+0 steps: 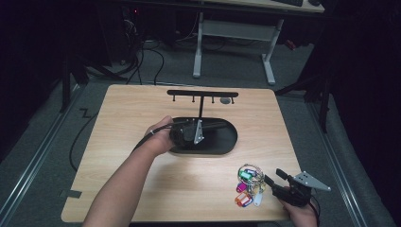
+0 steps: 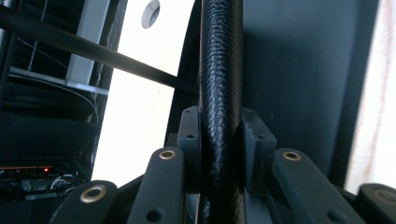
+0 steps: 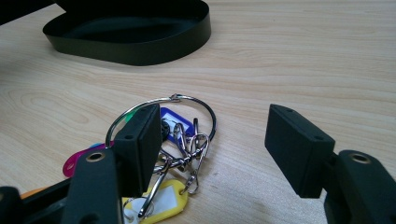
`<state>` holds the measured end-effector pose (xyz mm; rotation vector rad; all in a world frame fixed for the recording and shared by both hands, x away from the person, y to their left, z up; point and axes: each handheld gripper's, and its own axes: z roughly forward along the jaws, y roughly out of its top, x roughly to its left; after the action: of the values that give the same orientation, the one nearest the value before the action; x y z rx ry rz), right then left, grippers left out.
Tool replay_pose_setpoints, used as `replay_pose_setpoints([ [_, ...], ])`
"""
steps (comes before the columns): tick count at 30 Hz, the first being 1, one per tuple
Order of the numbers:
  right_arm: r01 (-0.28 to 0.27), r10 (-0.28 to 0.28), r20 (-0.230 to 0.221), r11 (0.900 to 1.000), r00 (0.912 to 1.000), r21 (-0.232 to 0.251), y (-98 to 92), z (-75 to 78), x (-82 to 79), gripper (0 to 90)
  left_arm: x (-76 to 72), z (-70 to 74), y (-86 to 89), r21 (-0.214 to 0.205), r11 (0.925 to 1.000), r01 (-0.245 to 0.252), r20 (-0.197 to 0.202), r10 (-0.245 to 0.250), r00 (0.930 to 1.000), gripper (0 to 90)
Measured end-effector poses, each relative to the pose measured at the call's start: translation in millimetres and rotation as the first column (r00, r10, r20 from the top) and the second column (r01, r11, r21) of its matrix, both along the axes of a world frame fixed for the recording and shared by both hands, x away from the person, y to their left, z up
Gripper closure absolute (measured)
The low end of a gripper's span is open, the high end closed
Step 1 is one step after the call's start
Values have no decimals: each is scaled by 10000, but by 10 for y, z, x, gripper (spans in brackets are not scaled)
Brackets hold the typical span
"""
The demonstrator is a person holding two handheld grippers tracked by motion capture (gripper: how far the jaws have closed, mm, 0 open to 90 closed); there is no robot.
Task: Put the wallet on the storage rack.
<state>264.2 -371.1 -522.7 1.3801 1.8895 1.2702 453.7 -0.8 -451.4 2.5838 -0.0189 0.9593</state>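
Observation:
A black oval tray (image 1: 222, 142) with a T-shaped hook stand (image 1: 202, 93) sits mid-table. My left gripper (image 1: 189, 132) is at the tray's left end. In the left gripper view its jaws (image 2: 221, 135) are shut on a black textured edge (image 2: 220, 70), which looks like the tray's rim. A bunch of key tags on a metal ring (image 1: 249, 182) lies at the front right. My right gripper (image 1: 273, 176) stands open just right of it. In the right gripper view the ring (image 3: 205, 109) lies beside the left pad, and the gap between the jaws (image 3: 215, 135) holds nothing.
The wooden table (image 1: 142, 104) has a round cable hole (image 1: 226, 100) near the stand's right end. A white desk frame (image 1: 231, 33) and cables stand on the floor behind. The table's front edge lies close to my right hand.

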Motion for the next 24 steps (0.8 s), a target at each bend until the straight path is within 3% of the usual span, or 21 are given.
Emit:
replay_pose_setpoints([
  [4, -39, 39, 14, 10000, 10000, -12, 5, -1, -3, 368, 63, -67, 1, 258, 9996, -135, 6, 134, 9999, 733],
  [8, -74, 74, 11, 10000, 10000, -3, 6, -6, 4, 369, 90, -123, 14, 122, 9997, -193, -93, 195, 9998, 731],
  [11, -64, 64, -20, 10000, 10000, 38, 3, -11, 10, 369, 105, -167, 22, 436, 9987, -249, -152, 256, 9996, 728],
  [18, -73, 73, -31, 10000, 10000, 25, 10, -6, -1, 371, 109, -240, 29, 718, 9967, -382, -69, 388, 9992, 723],
  [21, -121, 121, -44, 9999, 9999, -28, 20, -10, 6, 371, 109, -241, 29, 713, 9967, -394, -129, 404, 9991, 720],
  [23, -143, 143, -69, 9999, 9999, -20, 26, -11, 4, 371, 97, -278, 13, 751, 9966, -333, -371, 362, 9987, 700],
  [24, -140, 140, -78, 9999, 9999, -26, 25, -13, 3, 370, 91, -287, 6, 916, 9952, -335, -401, 373, 9985, 688],
])
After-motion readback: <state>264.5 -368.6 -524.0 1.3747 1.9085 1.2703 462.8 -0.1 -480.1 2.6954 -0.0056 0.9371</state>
